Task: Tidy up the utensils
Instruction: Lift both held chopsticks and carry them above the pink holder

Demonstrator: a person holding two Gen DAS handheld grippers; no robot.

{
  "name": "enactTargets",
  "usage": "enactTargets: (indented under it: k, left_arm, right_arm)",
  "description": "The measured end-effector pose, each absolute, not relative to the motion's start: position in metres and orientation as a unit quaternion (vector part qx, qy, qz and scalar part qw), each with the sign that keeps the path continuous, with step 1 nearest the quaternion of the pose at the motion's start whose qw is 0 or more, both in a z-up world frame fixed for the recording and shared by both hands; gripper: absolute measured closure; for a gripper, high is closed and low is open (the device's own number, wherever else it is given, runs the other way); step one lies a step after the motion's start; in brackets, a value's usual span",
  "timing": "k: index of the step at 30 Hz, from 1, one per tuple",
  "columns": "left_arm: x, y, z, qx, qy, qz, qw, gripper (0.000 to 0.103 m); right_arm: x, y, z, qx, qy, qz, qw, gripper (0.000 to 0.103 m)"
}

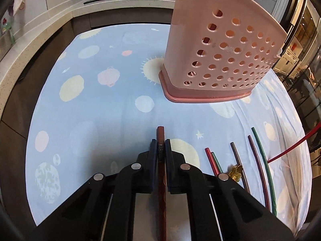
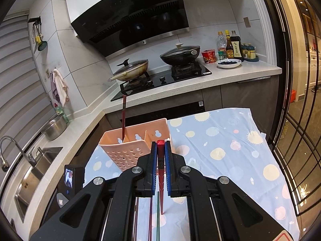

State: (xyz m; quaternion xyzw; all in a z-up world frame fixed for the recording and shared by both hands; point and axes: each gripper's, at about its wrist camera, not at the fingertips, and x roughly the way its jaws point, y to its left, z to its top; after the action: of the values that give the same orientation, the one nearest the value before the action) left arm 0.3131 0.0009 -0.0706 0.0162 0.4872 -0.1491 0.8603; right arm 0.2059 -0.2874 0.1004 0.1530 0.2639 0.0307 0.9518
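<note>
My left gripper (image 1: 161, 143) is shut on a dark brown chopstick (image 1: 160, 134) low over the blue patterned cloth (image 1: 112, 108). The pink perforated utensil holder (image 1: 220, 60) stands ahead to the right. Several chopsticks (image 1: 258, 160) in red, green, brown and maroon lie on the cloth at right. My right gripper (image 2: 161, 146) is shut on a red chopstick (image 2: 161, 145), held above the cloth, just in front of the holder (image 2: 130, 152). One dark red chopstick (image 2: 123, 116) stands in the holder's left compartment.
A small gold flower ornament (image 1: 235, 171) lies among the chopsticks. A stove with two lidded pans (image 2: 160, 68) and a sink (image 2: 30, 178) are on the counter behind. A small device with a screen (image 2: 70, 177) is left of the cloth.
</note>
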Motion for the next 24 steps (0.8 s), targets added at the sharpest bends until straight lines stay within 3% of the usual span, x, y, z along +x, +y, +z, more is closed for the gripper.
enactTargets:
  k: [6, 24]
  left_arm:
    - [0.294, 0.011, -0.028, -0.009, 0.452, -0.165, 0.877, 0.096]
    - [0.245, 0.004, 0.209, -0.020, 0.220, -0.237, 0.946, 0.096]
  right_arm:
    - [0.202, -0.284, 0.106, 0.149, 0.257, 0.030, 0.955, 0.096]
    - [0.225, -0.286, 0.189, 0.122, 0.182, 0.036, 0.975, 0.096]
